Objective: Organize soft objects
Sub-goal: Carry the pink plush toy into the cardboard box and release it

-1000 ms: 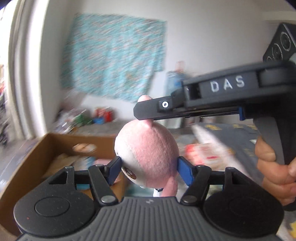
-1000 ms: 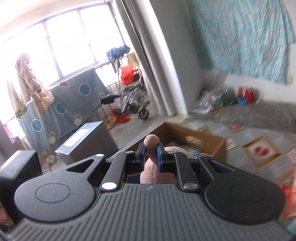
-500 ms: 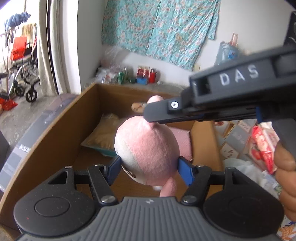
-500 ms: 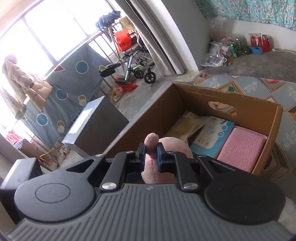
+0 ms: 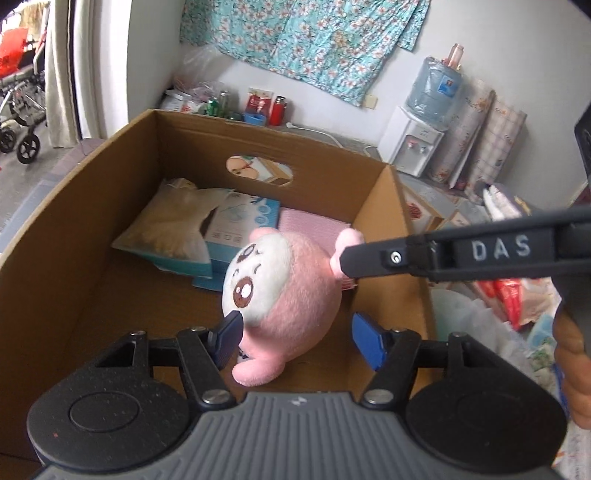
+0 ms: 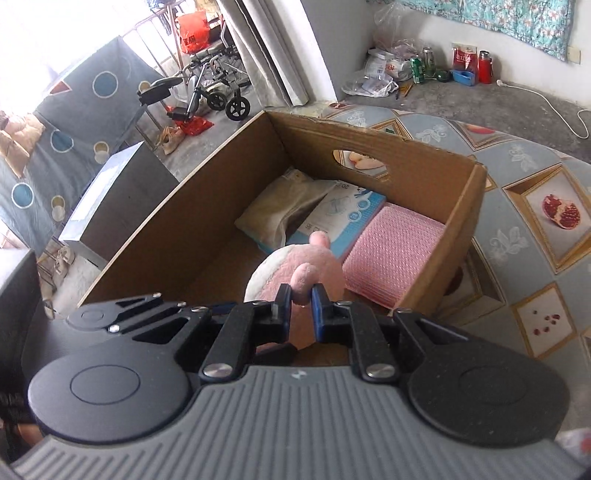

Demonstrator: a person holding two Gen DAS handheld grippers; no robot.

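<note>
Right wrist: plush toy (image 6: 295,271) ear between fingers (image 6: 320,308).

Daylight fills both views, soft and even. In the right wrist view the window (image 6: 55,33) at the upper left is blown out to white glare. Both pictures are sharp, with no motion blur. Fisheye bending curves the cardboard box (image 5: 92,177) walls and the room's edges; corners darken to black. Shadows inside the box are faint
</note>
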